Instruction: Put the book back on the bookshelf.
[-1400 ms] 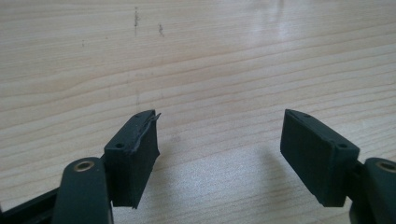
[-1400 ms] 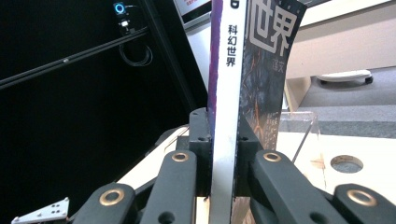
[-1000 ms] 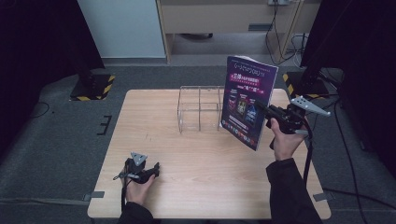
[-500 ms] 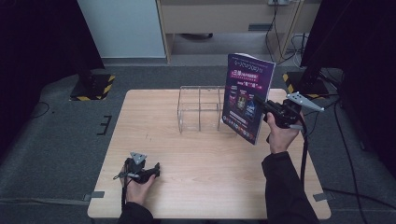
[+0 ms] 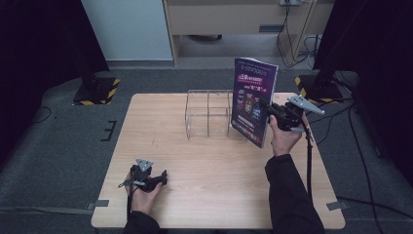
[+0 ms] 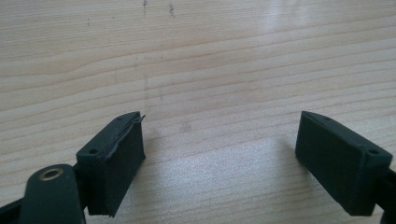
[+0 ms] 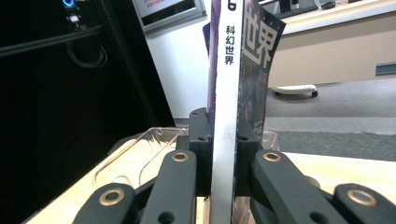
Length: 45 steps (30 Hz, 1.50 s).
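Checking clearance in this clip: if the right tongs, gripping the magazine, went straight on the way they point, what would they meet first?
Probably the clear rack: the right tongs point across the table at it, holding the magazine upright beside it. Depth is unclear.

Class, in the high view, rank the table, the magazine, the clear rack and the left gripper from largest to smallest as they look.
1. table
2. magazine
3. rack, which looks close to the magazine in size, so this order is unsure
4. left gripper
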### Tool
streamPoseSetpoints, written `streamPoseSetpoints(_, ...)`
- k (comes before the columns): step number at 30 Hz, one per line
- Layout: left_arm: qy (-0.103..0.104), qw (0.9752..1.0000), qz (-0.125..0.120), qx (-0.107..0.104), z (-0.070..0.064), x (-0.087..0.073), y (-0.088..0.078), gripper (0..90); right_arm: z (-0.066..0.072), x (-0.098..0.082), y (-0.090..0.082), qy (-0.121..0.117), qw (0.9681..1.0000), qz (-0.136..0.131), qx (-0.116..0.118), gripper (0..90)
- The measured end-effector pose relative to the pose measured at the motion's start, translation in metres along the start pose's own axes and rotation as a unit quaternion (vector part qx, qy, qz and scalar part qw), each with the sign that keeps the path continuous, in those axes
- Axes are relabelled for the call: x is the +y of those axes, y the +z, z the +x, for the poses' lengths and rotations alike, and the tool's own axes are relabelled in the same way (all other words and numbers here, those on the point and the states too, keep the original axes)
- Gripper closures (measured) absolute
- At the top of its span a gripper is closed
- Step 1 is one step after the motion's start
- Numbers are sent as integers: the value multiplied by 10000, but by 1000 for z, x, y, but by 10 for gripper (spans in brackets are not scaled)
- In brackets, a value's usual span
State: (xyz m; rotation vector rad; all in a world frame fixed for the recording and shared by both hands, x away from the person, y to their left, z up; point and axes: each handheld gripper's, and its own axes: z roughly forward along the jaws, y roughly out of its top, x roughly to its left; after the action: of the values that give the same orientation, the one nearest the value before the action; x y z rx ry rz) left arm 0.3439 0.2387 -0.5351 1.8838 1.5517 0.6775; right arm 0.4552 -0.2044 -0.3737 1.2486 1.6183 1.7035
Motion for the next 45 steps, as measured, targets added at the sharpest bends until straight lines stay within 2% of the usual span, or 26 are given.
streamPoseSetpoints(12, 3, 10000, 4, -1, 0, 0, 0, 142, 0, -14, 19, -156, 9996, 149, -206, 828)
streamPoseSetpoints(24, 4, 10000, 3, -2, 0, 0, 0, 141, 1, -25, 31, -289, 9985, 317, -335, 828)
streamPoseSetpoints(27, 3, 10000, 2, -1, 0, 0, 0, 141, 1, -26, 31, -263, 9987, 315, -318, 828)
streamPoseSetpoints(31, 2, 10000, 2, 0, 0, 0, 0, 141, 4, -27, 30, -342, 9984, 335, -289, 827)
streamPoseSetpoints(34, 0, 10000, 3, 2, 0, 0, 0, 141, 6, -28, 28, -484, 9974, 413, -330, 826)
streamPoseSetpoints(45, 0, 10000, 6, 8, -1, 0, 0, 138, 8, -30, 14, -629, 9952, 671, -341, 822)
